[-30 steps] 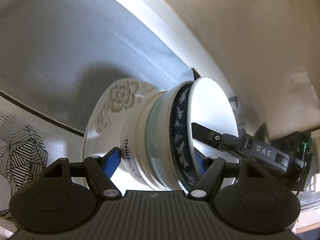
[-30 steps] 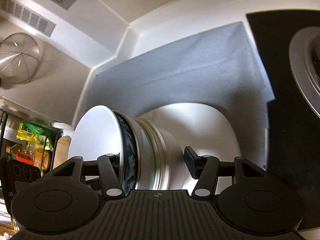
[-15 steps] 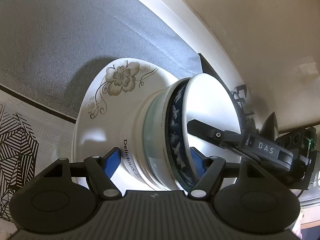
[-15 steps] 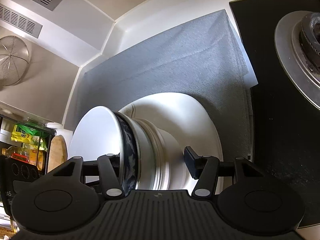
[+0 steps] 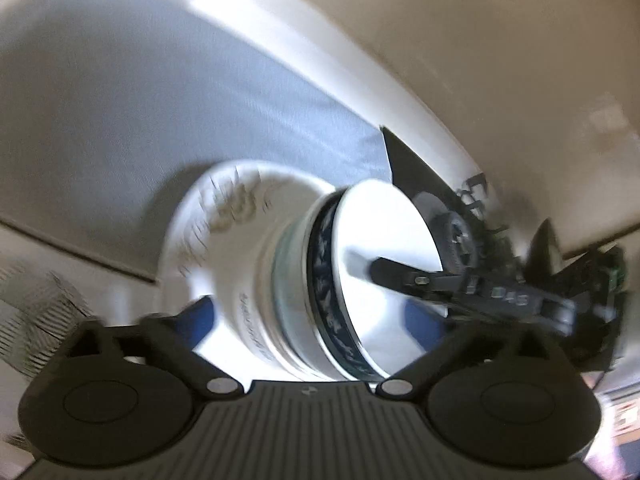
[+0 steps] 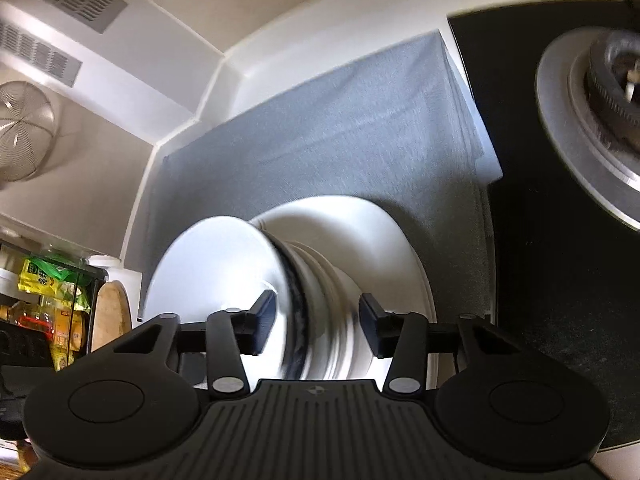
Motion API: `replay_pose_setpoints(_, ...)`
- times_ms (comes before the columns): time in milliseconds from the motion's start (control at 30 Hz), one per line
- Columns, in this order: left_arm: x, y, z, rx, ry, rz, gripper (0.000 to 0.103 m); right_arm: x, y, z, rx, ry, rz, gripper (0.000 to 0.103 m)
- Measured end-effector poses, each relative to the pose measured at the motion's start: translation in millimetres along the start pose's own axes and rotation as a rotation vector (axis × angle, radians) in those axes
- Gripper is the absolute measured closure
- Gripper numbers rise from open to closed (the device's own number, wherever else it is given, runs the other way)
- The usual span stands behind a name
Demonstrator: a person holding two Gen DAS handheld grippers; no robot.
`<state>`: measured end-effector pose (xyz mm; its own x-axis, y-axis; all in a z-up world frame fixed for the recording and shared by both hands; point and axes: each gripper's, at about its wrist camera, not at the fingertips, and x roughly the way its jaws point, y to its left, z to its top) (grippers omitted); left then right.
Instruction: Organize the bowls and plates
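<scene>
Resting on a flower-printed white plate (image 5: 224, 216), a nested stack of bowls (image 5: 320, 292) sits on the grey mat (image 5: 168, 120) that covers the white counter, close to the black stovetop (image 6: 540, 280) and its round burner (image 6: 600, 120). Seen through the fisheye lenses the stack looks tipped sideways, with the wide white inside of the top bowl (image 6: 216, 280) facing the left side of the right wrist view. Below that top bowl comes a bowl with a dark blue patterned band (image 5: 332, 296), then paler bowls, the lowest bearing blurred black lettering. The left gripper (image 5: 316, 320) straddles the stack, and its jaws have just been opening: the blue pads now stand wide on either side, one beside the lowest bowl near the plate, the other over the top bowl's inside, and neither seems to press on the crockery, though motion blur softens the whole left wrist view. The right gripper (image 6: 316, 320) reaches in from the opposite side, its jaws about half apart with the rim of the stack between them; one finger (image 6: 260, 320) lies inside the top bowl and the other sits outside the lower bowls. Whether those pads actually clamp the rim I cannot tell, since blur hides the contact. A wire mesh strainer (image 6: 24, 132) hangs on the wall at far left.
</scene>
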<state>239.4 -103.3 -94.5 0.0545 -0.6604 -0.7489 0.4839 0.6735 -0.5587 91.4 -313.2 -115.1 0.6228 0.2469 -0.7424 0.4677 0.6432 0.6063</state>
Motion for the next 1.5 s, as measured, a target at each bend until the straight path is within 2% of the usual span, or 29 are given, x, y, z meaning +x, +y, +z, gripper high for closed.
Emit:
replay_pose_setpoints(67, -14, -7, -1, 0.048, -0.012, 0.047, 0.0, -10, 8, -1, -0.041, -0.031, -0.024, 0.031)
replay_pose_setpoints(200, -44, -22, -5, 0.148, -0.066, 0.159, 0.0, -36, 29, -5, -0.152, -0.098, -0.075, 0.023)
replay_pose_setpoints(367, -69, -45, -19, 0.333, -0.141, 0.395, 0.0, -68, 52, -23, -0.242, -0.223, -0.169, 0.018)
replay_pose_setpoints(433, -76, -51, -26, 0.378, -0.171, 0.439, 0.0, -75, 59, -33, -0.26, -0.252, -0.196, 0.018)
replay_pose_setpoints(667, -93, -52, -52, 0.42, -0.216, 0.493, 0.0, -85, 76, -79, -0.281, -0.301, -0.264, 0.017)
replay_pose_setpoints(900, -94, -60, -80, 0.495, -0.196, 0.548, 0.0, -97, 81, -127, -0.249, -0.306, -0.315, 0.017)
replay_pose_setpoints(1033, -94, -64, -92, 0.481, -0.177, 0.55, 0.0, -103, 84, -146, -0.266, -0.302, -0.319, 0.017)
replay_pose_setpoints(1133, -96, -69, -99, 0.451, -0.184, 0.551, 0.0, -107, 85, -151, -0.297, -0.306, -0.313, 0.017)
replay_pose_setpoints(1333, -95, -88, -110, 0.394, -0.218, 0.612, 0.0, -117, 78, -153, -0.382, -0.296, -0.289, 0.017)
replay_pose_setpoints(1500, -86, -111, -125, 0.401, -0.196, 0.651, 0.0, -128, 62, -157, -0.415, -0.291, -0.27, 0.016)
